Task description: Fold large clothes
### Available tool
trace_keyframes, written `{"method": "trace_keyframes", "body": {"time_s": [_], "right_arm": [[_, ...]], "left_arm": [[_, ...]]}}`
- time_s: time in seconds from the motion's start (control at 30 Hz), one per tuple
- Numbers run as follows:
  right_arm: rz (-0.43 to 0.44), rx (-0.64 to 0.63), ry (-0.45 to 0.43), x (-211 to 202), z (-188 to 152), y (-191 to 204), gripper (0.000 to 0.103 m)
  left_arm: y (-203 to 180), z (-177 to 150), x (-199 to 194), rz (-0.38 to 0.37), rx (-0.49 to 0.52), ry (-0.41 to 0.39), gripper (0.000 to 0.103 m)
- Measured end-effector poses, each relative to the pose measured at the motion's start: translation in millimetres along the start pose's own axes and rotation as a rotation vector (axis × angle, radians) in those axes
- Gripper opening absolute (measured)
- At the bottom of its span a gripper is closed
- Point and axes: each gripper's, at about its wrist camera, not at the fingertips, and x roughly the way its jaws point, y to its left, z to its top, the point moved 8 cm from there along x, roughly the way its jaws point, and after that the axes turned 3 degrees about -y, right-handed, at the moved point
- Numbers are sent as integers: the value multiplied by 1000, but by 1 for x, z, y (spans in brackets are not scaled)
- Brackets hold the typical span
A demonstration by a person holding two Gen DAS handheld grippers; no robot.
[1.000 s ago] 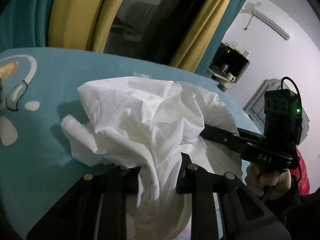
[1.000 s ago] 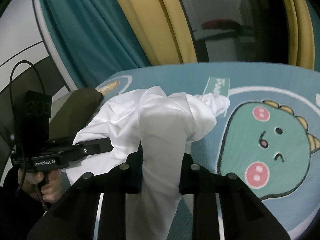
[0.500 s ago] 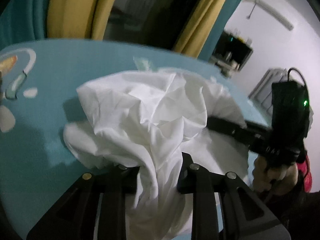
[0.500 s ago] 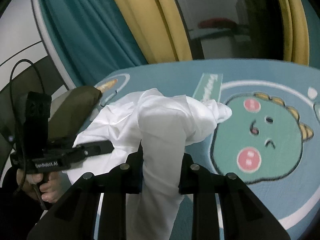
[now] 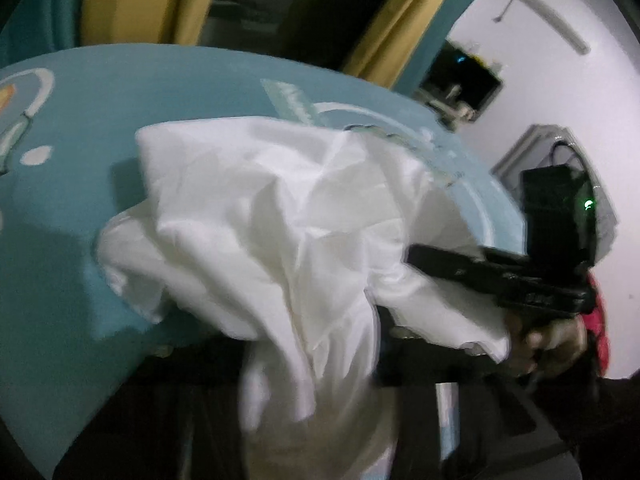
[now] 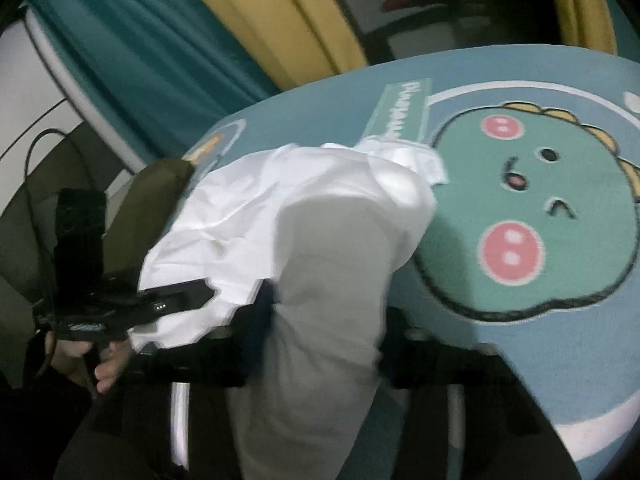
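White garment bunched over blue mat; pinched by left gripper and right gripper, likely for lifting, spreading flat before folding.

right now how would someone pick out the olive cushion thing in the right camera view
Start from the blue mat with the green dinosaur face. Go to the mat's left edge, just past the bunched white garment. The olive cushion lies there beside the orange carrot print, the only dull green-brown thing around.
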Motion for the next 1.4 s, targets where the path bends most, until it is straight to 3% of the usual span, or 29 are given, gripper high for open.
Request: {"method": "trace_keyframes", "body": {"time_s": [0.17,0.53,0.83,1.1,1.4], "right_arm": [[-22,-78,-56,-11,13,19,24],[-4,-208,-165,-33,58,73,23],[51,-295,-212,-16,85,123,23],[93,-321,-229,16,102,156,23],[124,-215,-140,81,92,158,23]], "left_arm": [[-8,7,-13,15,28,-61,22],[-10,37,-67,29,40,-207,22],[10,53,-120,99,68,-293,22],[50,69,-148,174,86,-307,22],[108,72,-137,233,72,-214,22]]}}
